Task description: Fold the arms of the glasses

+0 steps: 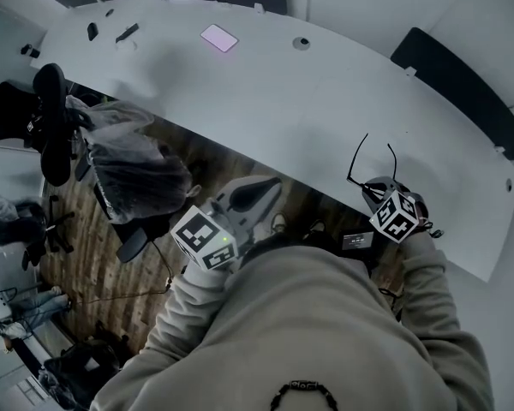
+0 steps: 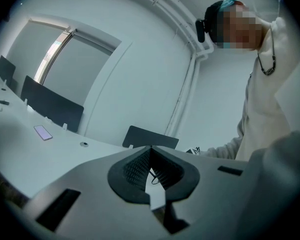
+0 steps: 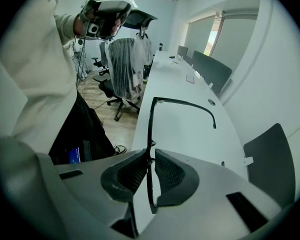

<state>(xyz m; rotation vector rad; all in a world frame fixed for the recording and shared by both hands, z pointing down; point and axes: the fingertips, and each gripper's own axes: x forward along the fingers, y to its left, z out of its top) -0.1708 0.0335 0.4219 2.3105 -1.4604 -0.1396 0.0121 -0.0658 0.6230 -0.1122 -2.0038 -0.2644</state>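
Closest to me, my right gripper (image 3: 150, 159) is clenched on the glasses (image 3: 182, 103). Its pads press on the front frame from both sides, near one lens rim. It holds the glasses in the air at the near edge of the white table (image 1: 265, 101), clear of the surface.

Both arms of the glasses stand out from the front frame, away from me and roughly parallel. Neither arm is folded, so I judge the task to be at its start: the frame is secured and the first fold is not yet made.

My left gripper (image 2: 150, 154) is raised at chest height, well apart from the glasses. Its jaws are pressed together with nothing between them.

Next move, as I judge it:
- Bring the closed left tip to the outside of one arm, near the free end.
- Push that arm inward about its hinge until it lies across the lenses.
- Keep the right grip firm, since the frame is thin and may twist.

Far across the table lies a phone (image 1: 218, 38), which plays no part.
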